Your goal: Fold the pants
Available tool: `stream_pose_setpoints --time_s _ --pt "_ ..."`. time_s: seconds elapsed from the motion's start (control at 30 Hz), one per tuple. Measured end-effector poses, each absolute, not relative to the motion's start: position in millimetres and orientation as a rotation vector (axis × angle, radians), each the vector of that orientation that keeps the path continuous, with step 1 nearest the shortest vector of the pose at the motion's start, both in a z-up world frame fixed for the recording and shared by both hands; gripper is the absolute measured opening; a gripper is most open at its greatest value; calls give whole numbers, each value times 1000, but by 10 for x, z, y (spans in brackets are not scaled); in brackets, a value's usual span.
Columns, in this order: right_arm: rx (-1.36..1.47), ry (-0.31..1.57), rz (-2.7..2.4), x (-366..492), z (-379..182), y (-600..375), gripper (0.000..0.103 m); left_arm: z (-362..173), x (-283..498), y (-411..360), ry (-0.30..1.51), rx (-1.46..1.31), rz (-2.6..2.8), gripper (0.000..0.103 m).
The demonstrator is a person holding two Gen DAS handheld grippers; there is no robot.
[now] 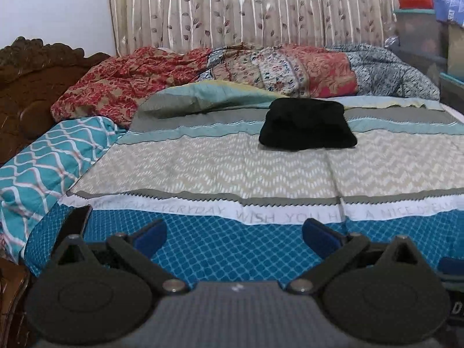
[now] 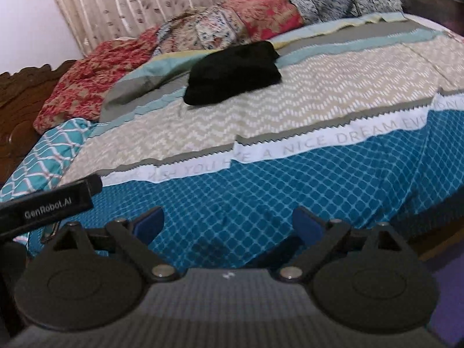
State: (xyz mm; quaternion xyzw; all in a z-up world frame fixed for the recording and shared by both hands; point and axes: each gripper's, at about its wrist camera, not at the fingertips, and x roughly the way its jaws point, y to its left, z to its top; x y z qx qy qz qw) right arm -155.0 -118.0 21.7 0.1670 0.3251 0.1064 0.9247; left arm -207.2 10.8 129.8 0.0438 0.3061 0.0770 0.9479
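Both sets of jaws gape wide with nothing in them: left gripper (image 1: 234,236), right gripper (image 2: 228,224). Its neighbour's black body reads "GenRobot.AI". The bedspread (image 1: 203,168) says "WISH YOU HAVE A NICE DREAM". Folded black pants (image 1: 308,124) sit far across the bed, near the rumpled quilt (image 1: 290,66); curtain (image 1: 246,8) behind.

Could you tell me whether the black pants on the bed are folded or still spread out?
Folded: the black pants lie as a compact layered bundle on the bedspread, no legs trailing.
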Motion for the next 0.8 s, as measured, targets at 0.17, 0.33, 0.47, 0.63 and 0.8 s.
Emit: stream_pose_setpoints --time_s 0.17,0.33,0.47,0.63,0.8 --pt "336 618 195 -1610 273 -1192 97 1289 -2020 53 664 93 142 103" --pt "329 615 171 -1593 274 -1259 97 1271 -1993 22 702 47 152 103" --pt "354 657 156 -1590 229 -1315 97 1252 -1997 -23 716 38 163 103" --pt "379 661 128 -1630 238 -1374 97 1213 -2018 -114 736 51 141 103" --pt "371 667 124 -1624 236 -1365 97 1167 -2017 -179 754 72 129 103"
